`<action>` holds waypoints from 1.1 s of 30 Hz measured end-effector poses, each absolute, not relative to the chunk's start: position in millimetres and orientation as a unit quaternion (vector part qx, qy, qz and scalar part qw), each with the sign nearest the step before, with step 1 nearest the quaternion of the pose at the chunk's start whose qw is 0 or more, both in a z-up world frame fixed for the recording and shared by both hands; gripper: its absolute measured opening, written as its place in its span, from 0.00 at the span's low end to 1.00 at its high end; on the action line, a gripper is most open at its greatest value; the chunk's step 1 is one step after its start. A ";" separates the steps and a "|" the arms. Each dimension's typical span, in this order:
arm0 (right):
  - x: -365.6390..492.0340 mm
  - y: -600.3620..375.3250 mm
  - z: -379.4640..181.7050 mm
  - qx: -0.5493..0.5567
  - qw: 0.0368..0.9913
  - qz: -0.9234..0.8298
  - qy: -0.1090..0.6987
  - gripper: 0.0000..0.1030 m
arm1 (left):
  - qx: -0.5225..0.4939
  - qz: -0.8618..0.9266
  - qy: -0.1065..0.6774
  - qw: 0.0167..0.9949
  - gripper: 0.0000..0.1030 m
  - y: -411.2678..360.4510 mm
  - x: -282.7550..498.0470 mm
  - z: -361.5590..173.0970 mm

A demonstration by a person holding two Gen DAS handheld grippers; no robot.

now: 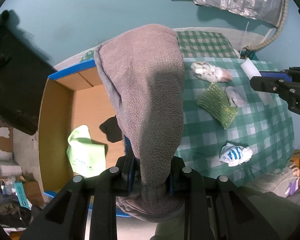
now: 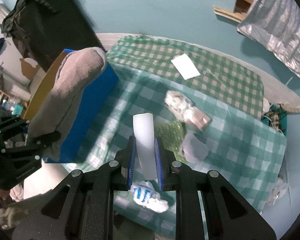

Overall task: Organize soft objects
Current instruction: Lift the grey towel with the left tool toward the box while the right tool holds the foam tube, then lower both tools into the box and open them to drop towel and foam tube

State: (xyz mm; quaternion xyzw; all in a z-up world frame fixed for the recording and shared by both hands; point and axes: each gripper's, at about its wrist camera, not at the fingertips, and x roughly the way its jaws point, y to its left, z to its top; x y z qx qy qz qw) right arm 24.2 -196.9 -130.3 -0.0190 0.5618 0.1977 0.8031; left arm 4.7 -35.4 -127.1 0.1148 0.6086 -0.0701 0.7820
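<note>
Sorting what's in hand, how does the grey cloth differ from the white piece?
The grey cloth is big and fuzzy; the white piece is small, smooth and narrow. The cloth droops over the box; the white piece curves stiffly over the checked cover. The left gripper holds the cloth, the right gripper the white piece. Both are clamped.

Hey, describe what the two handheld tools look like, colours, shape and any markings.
Both match. The left tool and right tool have matte black, angular plastic bodies with triangular cut-outs and round silver pivot pins. Each finger carries a blue ribbed pad. Seen from the side, the right one shows small screws and a white letter D on its body. No cables or sleeves are visible.
</note>
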 end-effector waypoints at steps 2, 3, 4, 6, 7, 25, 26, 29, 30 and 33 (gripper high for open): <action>27.6 -188.1 -126.5 -0.024 0.802 0.205 0.560 0.16 | 0.111 -0.065 0.607 0.784 0.25 -29.7 4.5 -123.8; 29.2 -183.0 -124.4 -0.026 0.802 0.209 0.558 0.16 | 0.109 -0.063 0.606 0.785 0.25 -26.8 4.4 -122.6; 30.0 -179.3 -123.3 -0.028 0.802 0.212 0.558 0.16 | 0.106 -0.060 0.606 0.786 0.25 -23.8 4.3 -121.1; 32.1 -170.4 -120.1 -0.033 0.801 0.220 0.556 0.16 | 0.099 -0.055 0.606 0.788 0.25 -17.5 3.7 -118.1; 33.1 -164.8 -118.7 -0.036 0.801 0.224 0.554 0.16 | 0.097 -0.052 0.605 0.789 0.25 -14.2 3.2 -116.7; 51.2 -77.8 -113.2 -0.087 0.780 0.297 0.544 0.16 | 0.056 0.017 0.606 0.793 0.25 46.5 -1.7 -111.8; 52.0 -72.4 -113.3 -0.091 0.778 0.302 0.543 0.16 | 0.053 0.022 0.607 0.793 0.25 51.0 -2.0 -112.7; 53.8 -56.4 -113.1 -0.101 0.773 0.314 0.541 0.16 | 0.043 0.035 0.608 0.792 0.25 62.5 -3.2 -114.6; 54.3 -52.8 -112.9 -0.104 0.772 0.317 0.541 0.16 | 0.041 0.039 0.609 0.791 0.25 66.4 -3.3 -115.7; 54.8 -37.5 -113.5 -0.114 0.766 0.328 0.540 0.17 | 0.036 0.051 0.612 0.788 0.25 75.1 -4.8 -119.1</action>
